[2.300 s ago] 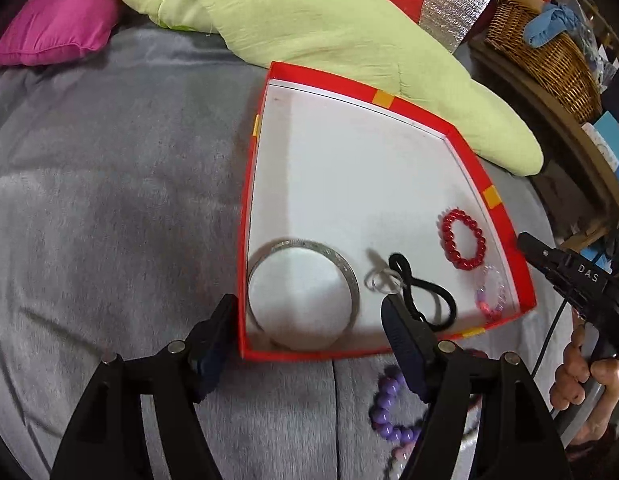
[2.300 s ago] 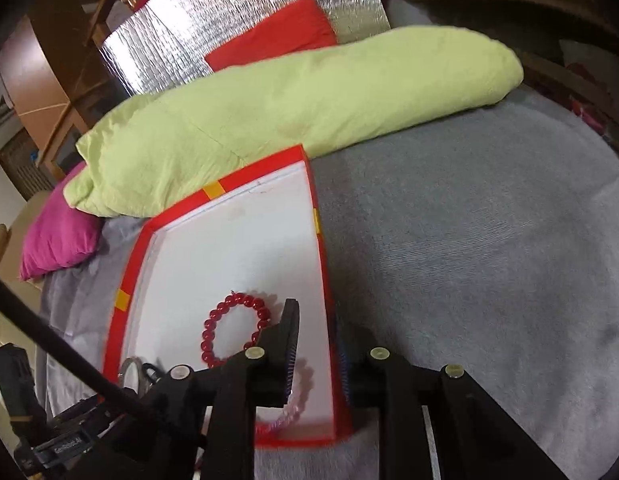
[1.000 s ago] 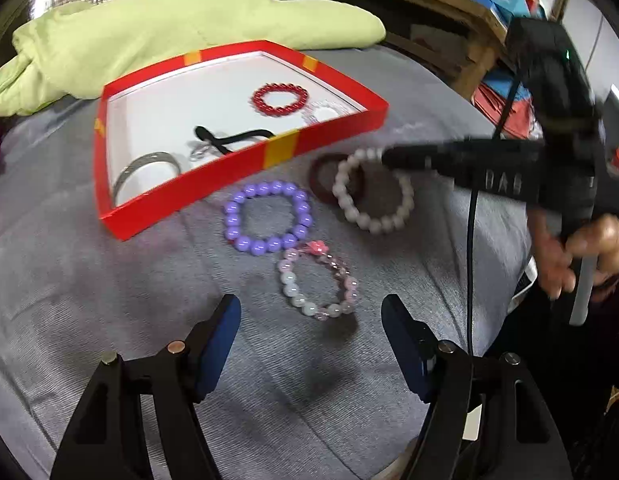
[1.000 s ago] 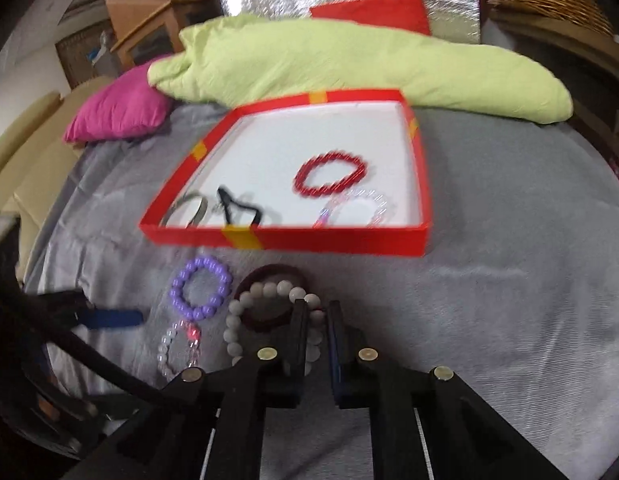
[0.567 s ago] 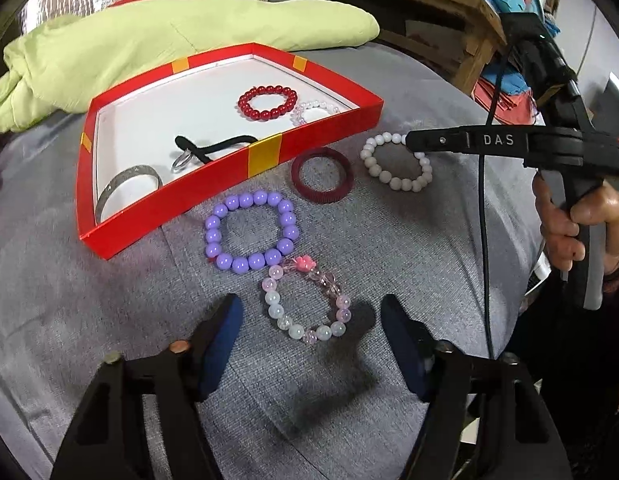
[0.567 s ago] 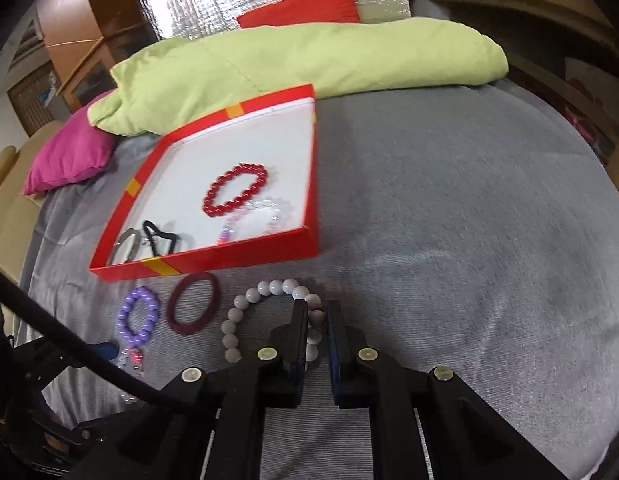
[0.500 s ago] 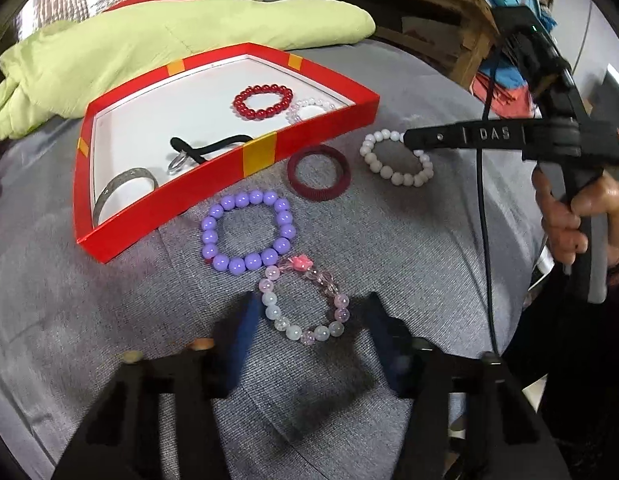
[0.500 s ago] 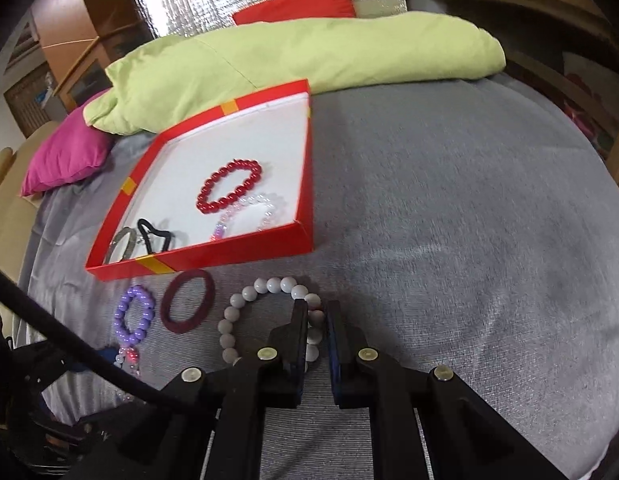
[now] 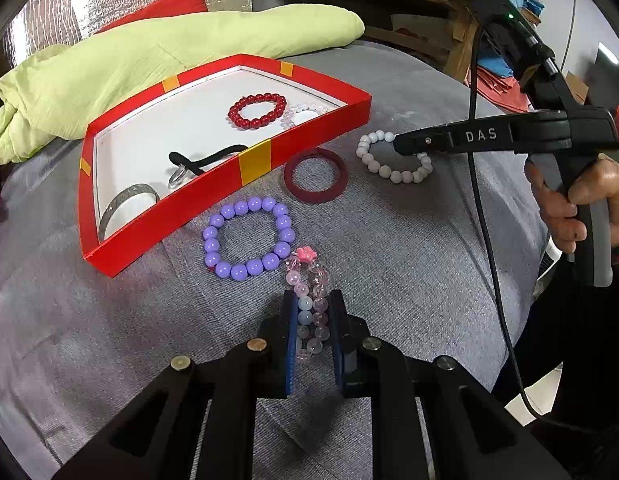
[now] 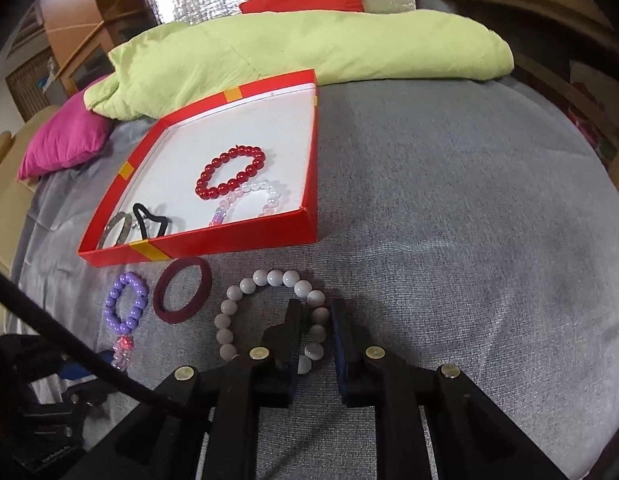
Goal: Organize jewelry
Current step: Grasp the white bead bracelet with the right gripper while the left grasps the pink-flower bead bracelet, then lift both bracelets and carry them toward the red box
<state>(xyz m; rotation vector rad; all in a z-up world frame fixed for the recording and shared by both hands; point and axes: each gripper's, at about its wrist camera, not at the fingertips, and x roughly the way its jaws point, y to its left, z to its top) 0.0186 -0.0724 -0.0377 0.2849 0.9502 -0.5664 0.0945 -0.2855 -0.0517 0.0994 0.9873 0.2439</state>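
You are closing the left tongs (image 9: 312,334) fully on the pink bead bracelet (image 9: 308,304), which is lying flattened between the pads on the grey bed cover (image 9: 409,248), touching the purple bracelet (image 9: 248,237). Your right tongs (image 10: 312,334) are opening around one side of the white bead bracelet (image 10: 269,312), not pressing it. You are likely lifting the pink one next, clearing the red tray (image 9: 229,178) wall. The cover to the right is lying free; the maroon ring (image 9: 315,175) is crowding the tray's front.
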